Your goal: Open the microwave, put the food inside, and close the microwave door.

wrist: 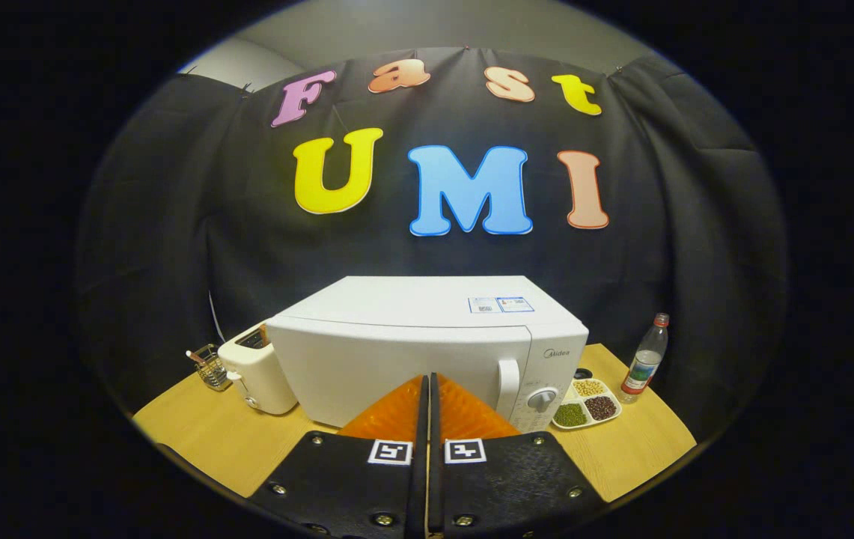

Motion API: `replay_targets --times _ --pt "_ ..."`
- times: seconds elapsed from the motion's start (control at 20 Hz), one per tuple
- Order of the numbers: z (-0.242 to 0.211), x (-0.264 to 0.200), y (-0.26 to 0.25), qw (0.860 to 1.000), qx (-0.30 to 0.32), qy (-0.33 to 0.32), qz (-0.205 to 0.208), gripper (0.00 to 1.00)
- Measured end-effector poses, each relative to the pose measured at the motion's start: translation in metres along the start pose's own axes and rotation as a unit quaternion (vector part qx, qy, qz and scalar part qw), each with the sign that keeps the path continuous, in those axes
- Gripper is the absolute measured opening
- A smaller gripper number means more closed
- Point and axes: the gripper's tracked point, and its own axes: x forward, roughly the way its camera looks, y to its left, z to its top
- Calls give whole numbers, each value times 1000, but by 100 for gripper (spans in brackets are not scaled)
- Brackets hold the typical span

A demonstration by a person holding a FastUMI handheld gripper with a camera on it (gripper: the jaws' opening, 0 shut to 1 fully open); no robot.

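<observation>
Clenched and empty, the gripper [427, 385] is held with both fingers pressed together just before the one microwave [427, 352], whose door is seen closed at mid-bench. One toaster [256, 372] is seen towards the left edge, one three-part food tray [587, 403] and one bottle [645, 358] towards the right edge.
</observation>
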Motion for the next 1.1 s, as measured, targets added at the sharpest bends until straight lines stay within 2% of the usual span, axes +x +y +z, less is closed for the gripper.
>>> replay_targets --times 0.35,0.4,0.5,0.55,0.65,0.7,1.1 --pt "5 -78 8 999 -5 -35 -4 2" --pt "7 -89 8 999 -4 -40 -7 5" --pt "5 -108 10 999 -3 -48 -3 19" --pt "4 -115 14 999 -2 -51 4 39" --pt "8 -123 9 998 -3 -60 -1 90" --pt "7 -129 5 998 -2 -63 -8 99" --pt "17 -143 -4 997 20 -71 -20 98"
